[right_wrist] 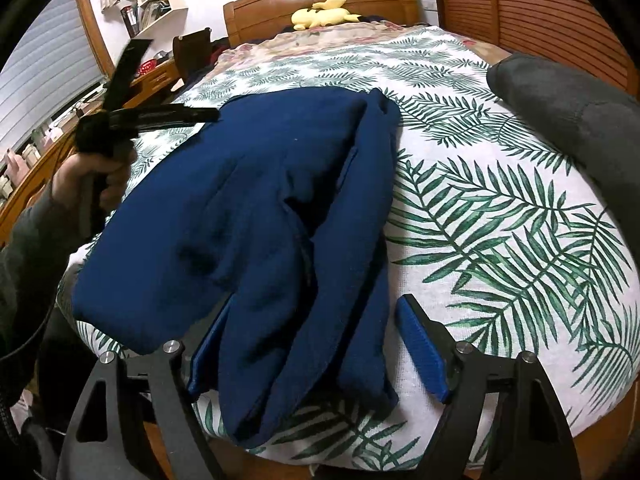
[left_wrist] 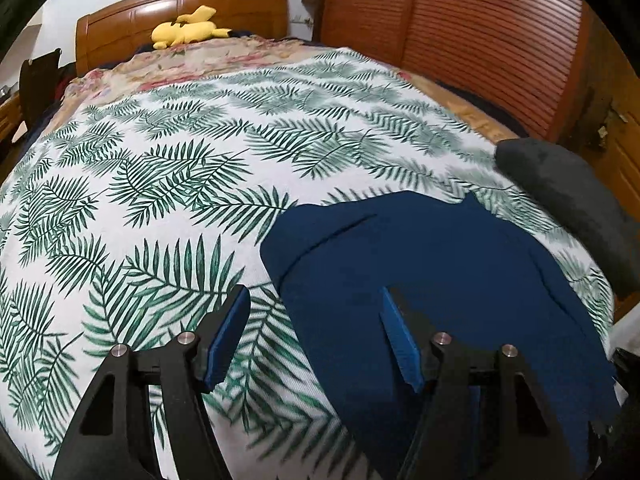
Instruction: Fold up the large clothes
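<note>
A dark blue garment (right_wrist: 256, 216) lies folded lengthwise on the leaf-print bedspread (right_wrist: 500, 220), its narrow end reaching the bed's near edge. My right gripper (right_wrist: 316, 350) stands open astride that end. Its left pad is tucked against the cloth and its right pad (right_wrist: 422, 350) is clear of it over the sheet. In the left wrist view the garment (left_wrist: 432, 264) fills the lower right. My left gripper (left_wrist: 314, 336) is open over its left edge, one finger above cloth, the other above the bedspread (left_wrist: 160, 184). The right wrist view shows the left gripper (right_wrist: 178, 80) held by a hand (right_wrist: 96, 176).
A grey cushion (left_wrist: 568, 200) (right_wrist: 568, 112) lies at the bed's right side. A yellow plush toy (left_wrist: 188, 28) rests by the wooden headboard (left_wrist: 180, 4). Slatted wooden doors (left_wrist: 480, 40) stand to the right. A desk and shelves (right_wrist: 152, 4) are at the left.
</note>
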Demonstrator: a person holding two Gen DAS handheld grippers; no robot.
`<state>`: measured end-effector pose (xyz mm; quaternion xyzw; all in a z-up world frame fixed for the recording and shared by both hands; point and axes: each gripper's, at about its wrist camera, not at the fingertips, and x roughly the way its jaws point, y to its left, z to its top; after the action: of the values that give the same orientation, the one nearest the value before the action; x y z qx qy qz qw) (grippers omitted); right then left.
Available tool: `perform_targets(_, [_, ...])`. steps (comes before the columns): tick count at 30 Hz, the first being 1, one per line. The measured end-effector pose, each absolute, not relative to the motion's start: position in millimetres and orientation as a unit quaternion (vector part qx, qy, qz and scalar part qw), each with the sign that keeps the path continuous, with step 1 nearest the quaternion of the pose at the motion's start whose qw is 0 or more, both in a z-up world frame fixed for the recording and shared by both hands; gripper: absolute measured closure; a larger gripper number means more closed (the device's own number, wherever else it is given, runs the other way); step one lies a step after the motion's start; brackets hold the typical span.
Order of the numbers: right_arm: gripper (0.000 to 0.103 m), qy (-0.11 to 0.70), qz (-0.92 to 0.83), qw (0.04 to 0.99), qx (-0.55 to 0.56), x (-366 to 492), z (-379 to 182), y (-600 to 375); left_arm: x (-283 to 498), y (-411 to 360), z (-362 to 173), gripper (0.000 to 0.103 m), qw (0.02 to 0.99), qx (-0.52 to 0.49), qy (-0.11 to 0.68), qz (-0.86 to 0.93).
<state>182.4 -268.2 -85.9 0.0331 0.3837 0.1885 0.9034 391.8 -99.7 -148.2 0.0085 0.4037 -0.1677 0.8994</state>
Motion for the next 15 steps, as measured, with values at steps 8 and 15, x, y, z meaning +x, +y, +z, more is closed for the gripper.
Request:
perform_targets(8, [0.021, 0.382, 0.199, 0.902, 0.036, 185.9, -88.2, -267.8, 417.7, -105.6, -169.0, 0.035, 0.897, 0.003, 0.416, -0.150])
perform_targets(15, [0.021, 0.381, 0.203, 0.901, 0.037, 186.0, -89.2, -268.5, 421.8, -108.1, -169.8, 0.035, 0.897, 0.000, 0.416, -0.149])
